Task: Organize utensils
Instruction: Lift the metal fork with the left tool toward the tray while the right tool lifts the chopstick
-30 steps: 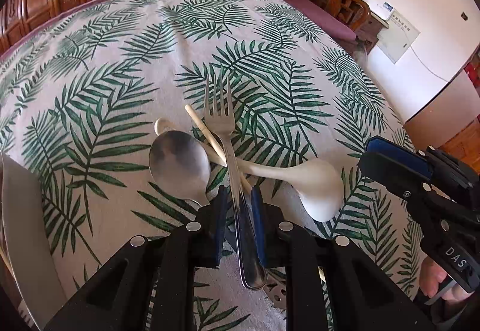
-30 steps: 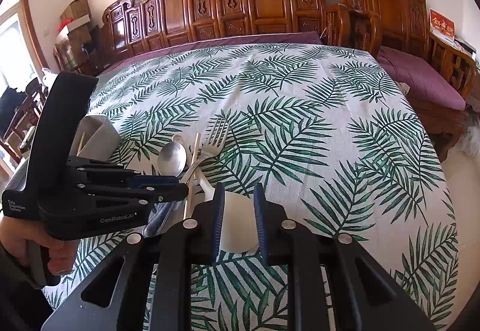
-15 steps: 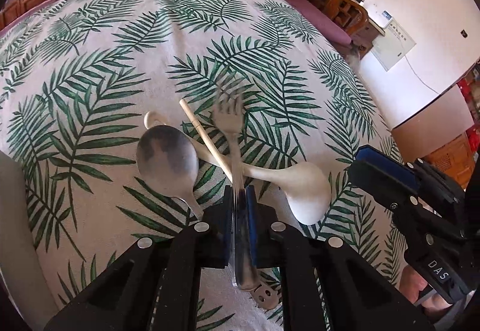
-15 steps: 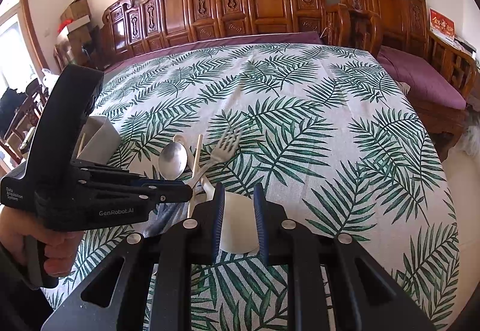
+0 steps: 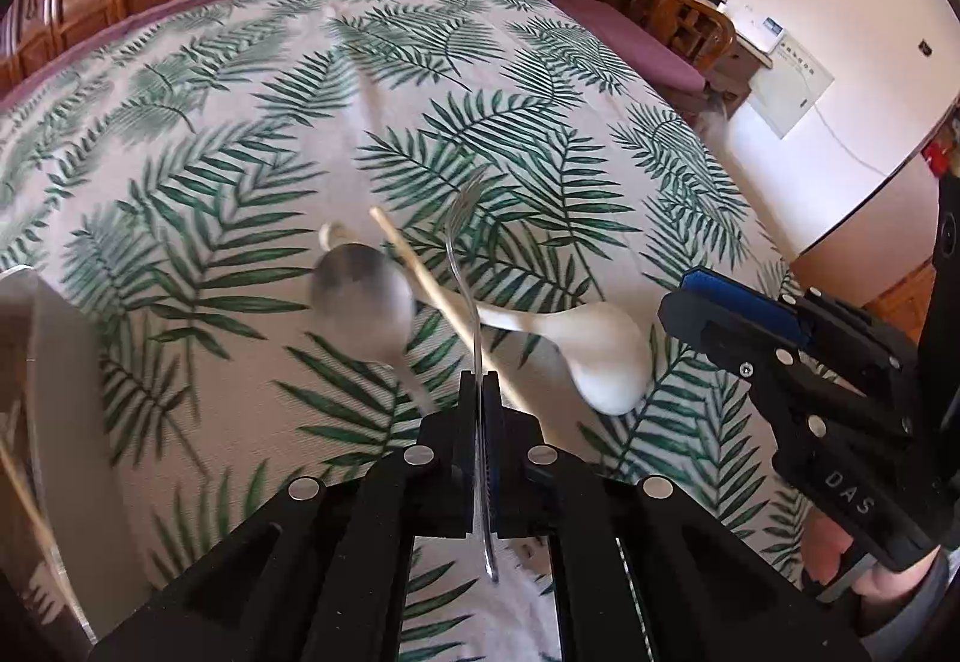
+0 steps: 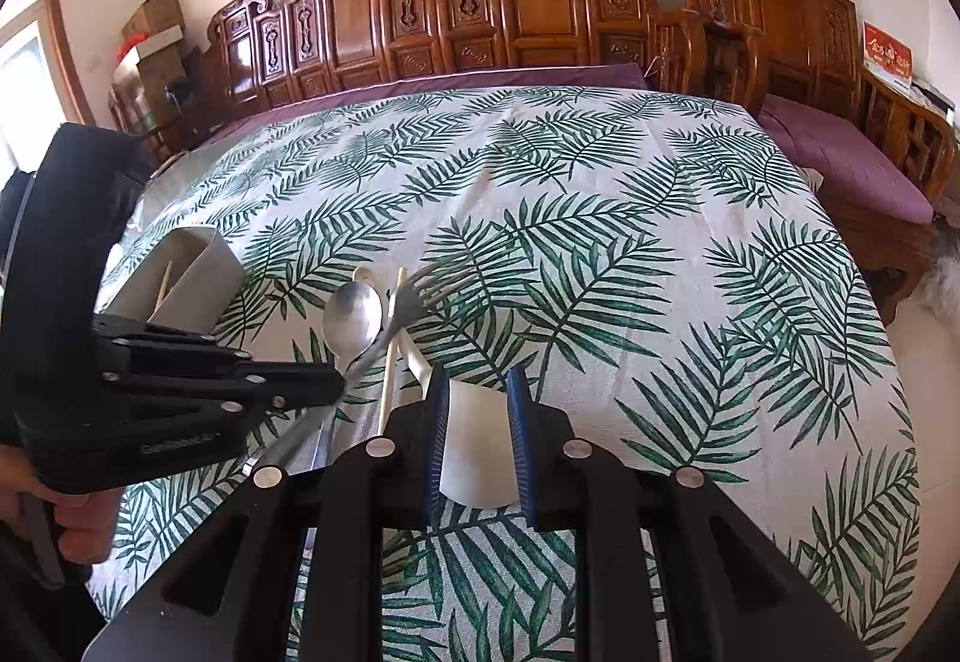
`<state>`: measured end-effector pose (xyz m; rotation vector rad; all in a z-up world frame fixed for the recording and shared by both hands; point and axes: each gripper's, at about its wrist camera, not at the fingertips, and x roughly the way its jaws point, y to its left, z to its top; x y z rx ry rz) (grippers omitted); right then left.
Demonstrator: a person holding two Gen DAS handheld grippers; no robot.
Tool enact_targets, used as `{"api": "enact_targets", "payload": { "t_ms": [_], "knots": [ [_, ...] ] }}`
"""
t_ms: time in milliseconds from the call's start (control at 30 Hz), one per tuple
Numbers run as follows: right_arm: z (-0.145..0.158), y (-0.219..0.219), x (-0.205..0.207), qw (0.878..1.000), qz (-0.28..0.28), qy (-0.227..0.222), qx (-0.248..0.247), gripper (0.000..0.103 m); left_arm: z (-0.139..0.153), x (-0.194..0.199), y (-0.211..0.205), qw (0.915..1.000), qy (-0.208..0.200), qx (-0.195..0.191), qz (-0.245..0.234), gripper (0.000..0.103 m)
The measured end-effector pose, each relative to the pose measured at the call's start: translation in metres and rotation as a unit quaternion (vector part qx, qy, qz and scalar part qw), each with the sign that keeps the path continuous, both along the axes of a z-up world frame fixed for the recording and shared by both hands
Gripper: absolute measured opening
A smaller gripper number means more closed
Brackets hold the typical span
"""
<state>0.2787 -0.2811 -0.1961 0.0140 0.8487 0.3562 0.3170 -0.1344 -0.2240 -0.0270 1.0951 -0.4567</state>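
Fork [image 5: 465, 236]: thin polished steel, pinched edge-on at the handle by the left gripper [image 5: 478, 392], whose jaws have just closed; tines aim 12 o'clock above the leaf-print cloth [image 5: 240, 134]. Right gripper [image 6: 477, 422] clamps the white ceramic spoon [image 5: 600, 356] bowl. Steel spoon [image 5: 360, 296] at 10 o'clock, round chopstick [image 5: 420, 272] beside it.

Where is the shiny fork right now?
The fork is pinched in the left tongs, tines lifted over the tablecloth, right of the metal spoon.
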Motion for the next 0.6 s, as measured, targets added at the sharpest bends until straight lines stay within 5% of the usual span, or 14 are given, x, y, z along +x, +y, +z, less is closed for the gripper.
{"api": "enact_targets", "payload": {
  "t_ms": [600],
  "knots": [
    [-0.006,0.022,0.000,0.999,0.031,0.013,0.006,0.022,0.013,-0.020,0.032,0.9993,-0.033,0.005,0.017,0.001]
  ]
}}
